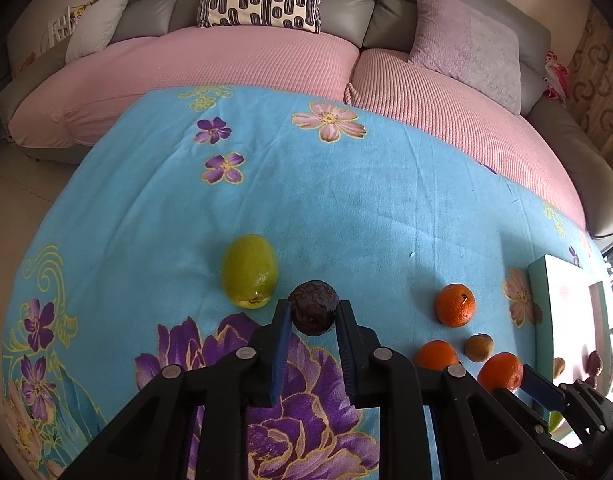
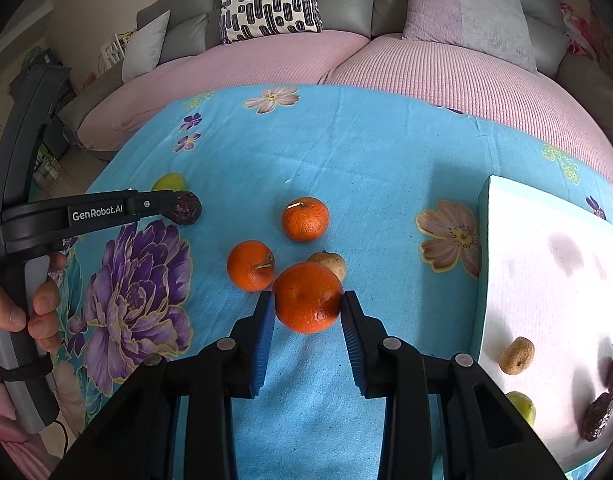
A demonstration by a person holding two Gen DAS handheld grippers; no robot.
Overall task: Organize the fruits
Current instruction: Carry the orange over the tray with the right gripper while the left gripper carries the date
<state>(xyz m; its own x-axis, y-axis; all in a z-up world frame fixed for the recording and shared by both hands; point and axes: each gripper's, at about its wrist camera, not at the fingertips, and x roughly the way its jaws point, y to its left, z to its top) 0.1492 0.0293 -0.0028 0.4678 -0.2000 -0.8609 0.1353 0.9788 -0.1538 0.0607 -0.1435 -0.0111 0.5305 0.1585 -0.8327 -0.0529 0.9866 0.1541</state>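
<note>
1. Fruits lie scattered on a table under a blue flowered cloth (image 2: 386, 152); farthest left is a yellow-green fruit (image 1: 248, 270), resting alone on the cloth.
2. Just right of it, a dark wrinkled fruit (image 1: 313, 307) sits between the blue pads of the left tool (image 1: 312, 312); the jaws stand narrow with both pads against its sides, so the left tool is holding it; the right wrist view shows a hand (image 2: 22, 312) wrapped round this tool's handle.
3. Further right, three oranges and a small brown fruit (image 2: 328, 264) cluster together; the far orange (image 2: 305, 219) stands apart from the others; the left orange (image 2: 250, 265) sits just beside the near orange (image 2: 308, 297), which hides part of the small brown fruit behind it.
4. The right tool (image 2: 308, 308) grips the near orange; its two pads press the fruit's left and right sides, jaws set to the orange's width.
5. At the right edge, a white tray with a teal rim (image 2: 482, 264) rests on the cloth; inside it are a tan round fruit (image 2: 516, 355), a green fruit (image 2: 522, 406) partly hidden by the tool's body, and two dark wrinkled pieces (image 2: 598, 416).
6. Behind the table stands a sofa (image 1: 346, 16) with pink seat covers and several cushions.
</note>
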